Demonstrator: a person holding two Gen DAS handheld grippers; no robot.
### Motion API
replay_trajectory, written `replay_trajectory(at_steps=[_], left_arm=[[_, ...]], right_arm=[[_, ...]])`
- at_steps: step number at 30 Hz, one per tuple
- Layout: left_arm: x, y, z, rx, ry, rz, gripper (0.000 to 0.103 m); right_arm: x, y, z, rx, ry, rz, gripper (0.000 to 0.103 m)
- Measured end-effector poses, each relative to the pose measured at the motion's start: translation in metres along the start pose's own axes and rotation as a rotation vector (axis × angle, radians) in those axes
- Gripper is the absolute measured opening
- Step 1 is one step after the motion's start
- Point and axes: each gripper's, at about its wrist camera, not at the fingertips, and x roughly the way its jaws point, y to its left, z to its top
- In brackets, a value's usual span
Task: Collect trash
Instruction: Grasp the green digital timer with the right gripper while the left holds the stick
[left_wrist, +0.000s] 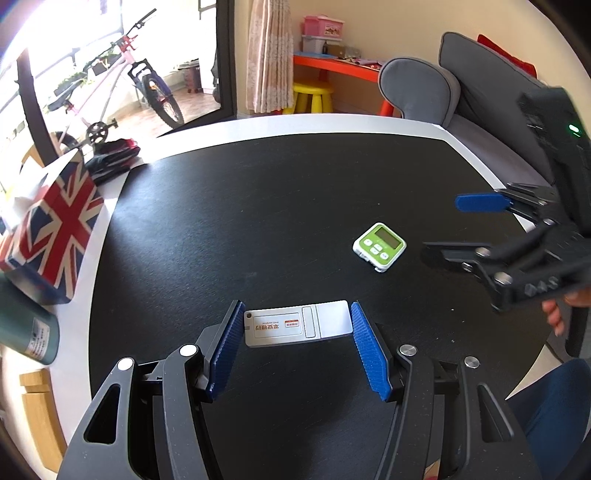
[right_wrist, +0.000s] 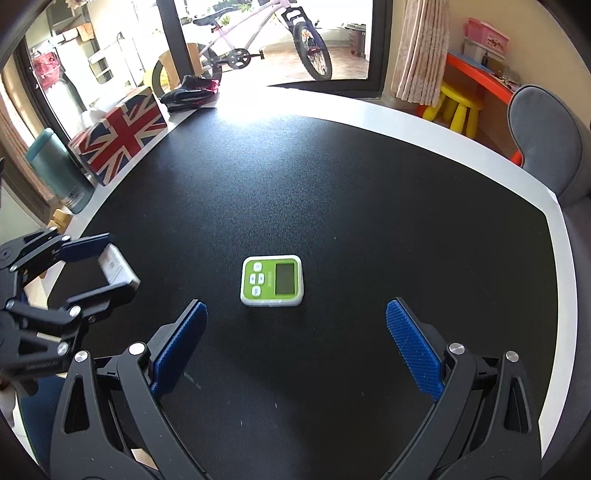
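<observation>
A flat white and silver card-like device (left_wrist: 297, 324) with red print lies on the black mat (left_wrist: 258, 221). My left gripper (left_wrist: 297, 325) is open, its blue pads on either side of the device's ends, close to them. In the right wrist view the device (right_wrist: 116, 267) shows between the left gripper's fingers (right_wrist: 88, 243). A green and white digital timer (left_wrist: 379, 245) lies on the mat to the right. My right gripper (right_wrist: 295, 325) is open and empty, with the timer (right_wrist: 272, 280) just ahead of its fingertips.
A Union Jack tissue box (left_wrist: 55, 221) and a dark green bottle (left_wrist: 27, 332) stand at the table's left edge. A folded dark cloth (left_wrist: 112, 157) lies at the far left. A grey sofa (left_wrist: 480, 92) is beyond the table's right edge.
</observation>
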Motion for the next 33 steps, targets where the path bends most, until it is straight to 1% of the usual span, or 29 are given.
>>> replay_trajectory(at_steps=[9,12,18,22,24,26,27,29,33], left_arm=[[0.001,0.012,-0.008,-0.023,0.006,-0.010,0.058],[0.002,0.016,-0.010,-0.031,0.007,-0.008,0.058],[0.004,0.015,-0.013,-0.037,0.009,-0.015,0.058],[0.006,0.015,-0.014,-0.041,0.011,-0.019,0.058],[0.006,0.015,-0.015,-0.042,0.011,-0.019,0.058],[0.007,0.015,-0.015,-0.041,0.011,-0.019,0.058],[0.007,0.015,-0.015,-0.041,0.010,-0.020,0.058],[0.006,0.014,-0.015,-0.040,0.007,-0.021,0.058],[0.004,0.010,-0.014,-0.035,0.002,-0.024,0.058]], right_arm=[[0.043,0.012,0.021,-0.014,0.081,-0.009,0.096],[0.054,0.014,0.022,-0.020,0.102,-0.019,0.096],[0.064,0.016,0.018,-0.029,0.116,-0.026,0.096],[0.065,0.017,0.014,-0.038,0.109,-0.038,0.089],[0.063,0.015,0.013,-0.033,0.099,-0.042,0.081],[0.061,0.015,0.013,-0.035,0.093,-0.041,0.067],[0.059,0.015,0.013,-0.040,0.090,-0.037,0.063],[0.058,0.017,0.014,-0.044,0.087,-0.033,0.049],[0.056,0.017,0.014,-0.039,0.083,-0.033,0.048]])
